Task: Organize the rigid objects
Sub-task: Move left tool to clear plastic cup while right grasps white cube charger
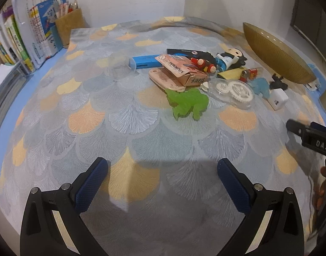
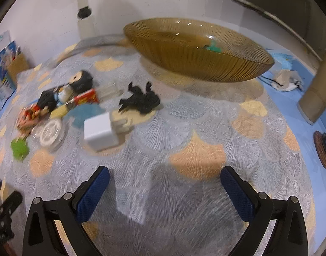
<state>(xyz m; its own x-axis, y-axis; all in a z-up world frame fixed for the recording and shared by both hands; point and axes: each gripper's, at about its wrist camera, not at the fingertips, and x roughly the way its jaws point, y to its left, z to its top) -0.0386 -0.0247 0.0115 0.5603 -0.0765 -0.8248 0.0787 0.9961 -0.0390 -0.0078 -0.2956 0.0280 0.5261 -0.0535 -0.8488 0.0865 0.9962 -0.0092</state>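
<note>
A heap of small objects lies on the patterned cloth (image 1: 128, 111): a green flat figure (image 1: 187, 103), a clear tape dispenser with white gears (image 1: 233, 90), a pink box (image 1: 180, 68), a blue case (image 1: 144, 61), a doll (image 1: 231, 57), a white charger cube (image 1: 278, 100) (image 2: 100, 131) and a black toy (image 2: 140, 99). An amber glass bowl (image 2: 197, 49) (image 1: 276, 53) holds a teal item (image 2: 213, 48). My left gripper (image 1: 163, 175) is open and empty, short of the heap. My right gripper (image 2: 165, 183) is open and empty, near the charger cube.
Books (image 1: 18, 42) and a pencil holder (image 1: 70, 26) stand at the far left. A beige post (image 2: 318, 89) and a round brown object (image 2: 322, 149) are on the blue surface at the right. The right gripper's body shows at the left view's right edge (image 1: 312, 136).
</note>
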